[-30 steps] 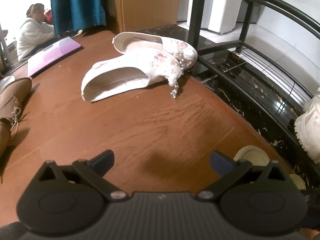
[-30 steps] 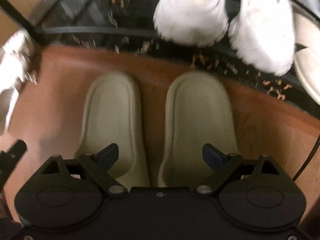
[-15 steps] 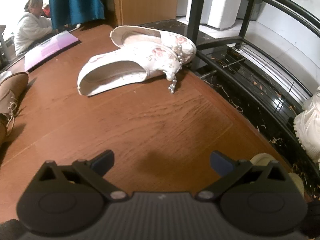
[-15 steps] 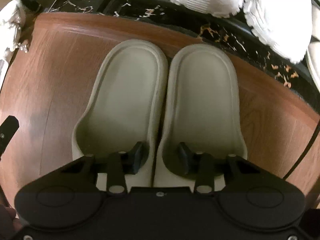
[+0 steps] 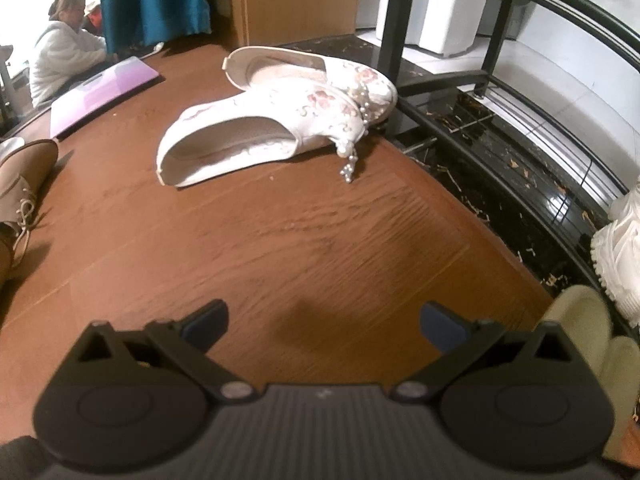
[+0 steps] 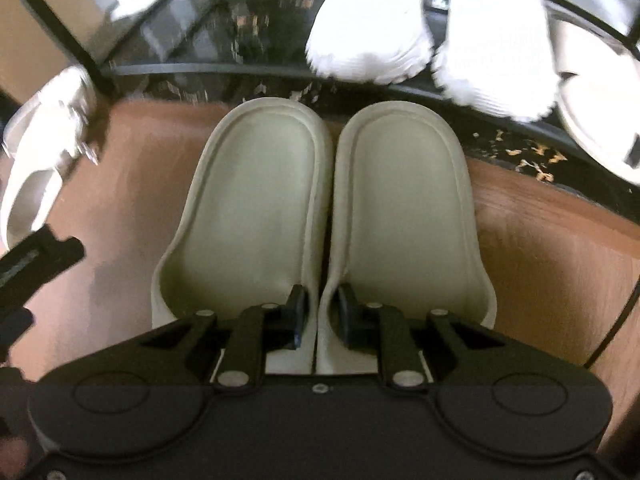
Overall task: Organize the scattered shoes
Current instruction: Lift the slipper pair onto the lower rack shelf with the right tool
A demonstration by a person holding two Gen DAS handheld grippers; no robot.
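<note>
Pale green slippers [image 6: 324,208]: pair, side by side on the wooden floor [image 5: 280,248], toes toward the black rack [image 5: 520,168]; heels hidden under my right gripper [image 6: 320,316], closed on their two touching inner walls. White sneakers [image 6: 432,36]: blurred, beyond the toes. My left gripper [image 5: 324,320]: wide open, empty. Its view alone shows the embroidered white shoes [image 5: 272,120] clearly; brown boot [image 5: 20,184] cut off.
</note>
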